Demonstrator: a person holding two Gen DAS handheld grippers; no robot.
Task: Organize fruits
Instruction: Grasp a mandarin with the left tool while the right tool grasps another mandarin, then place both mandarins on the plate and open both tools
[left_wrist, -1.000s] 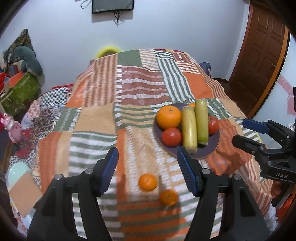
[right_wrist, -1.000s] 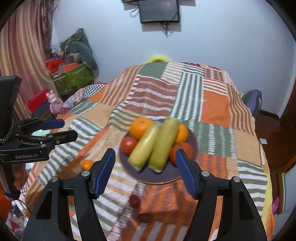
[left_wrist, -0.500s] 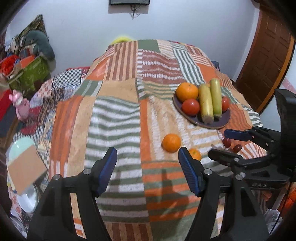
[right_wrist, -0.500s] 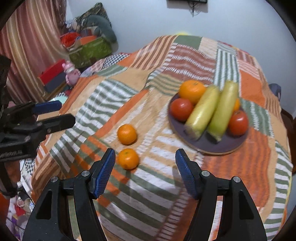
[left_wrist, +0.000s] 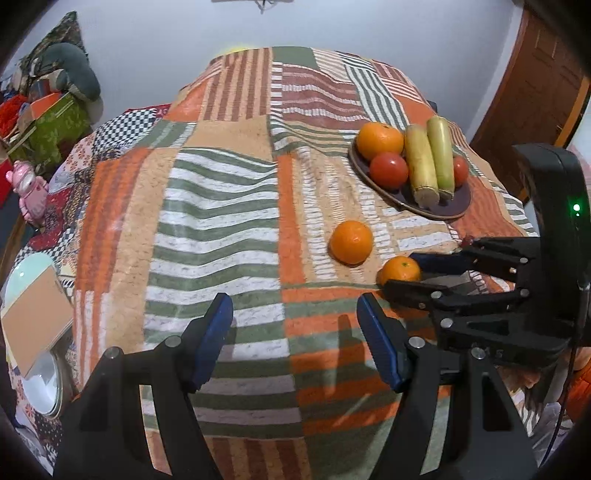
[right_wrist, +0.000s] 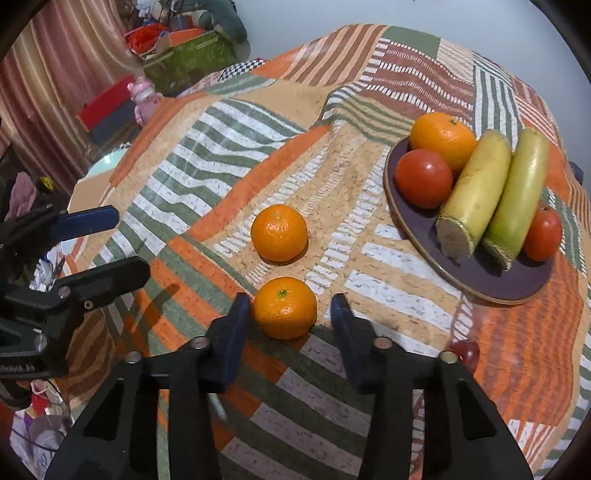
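A patchwork blanket (right_wrist: 229, 155) of orange, green and white stripes covers the surface below a pale wall, with a wooden door (left_wrist: 535, 85) at the right of the left wrist view. I hold the right gripper (right_wrist: 291, 314) low over the cloth; its jaws have just been closing around the near orange (right_wrist: 285, 307). The left pad sits against the fruit while a gap still shows at the right pad, so nothing is clamped. A second orange (right_wrist: 279, 233) lies just beyond it. The dark plate (right_wrist: 491, 280) at the right carries an orange, two tomatoes and two long yellow-green fruits. My left gripper (left_wrist: 295, 328) hangs over bare blanket, jaws spread and empty, well apart from both loose oranges.
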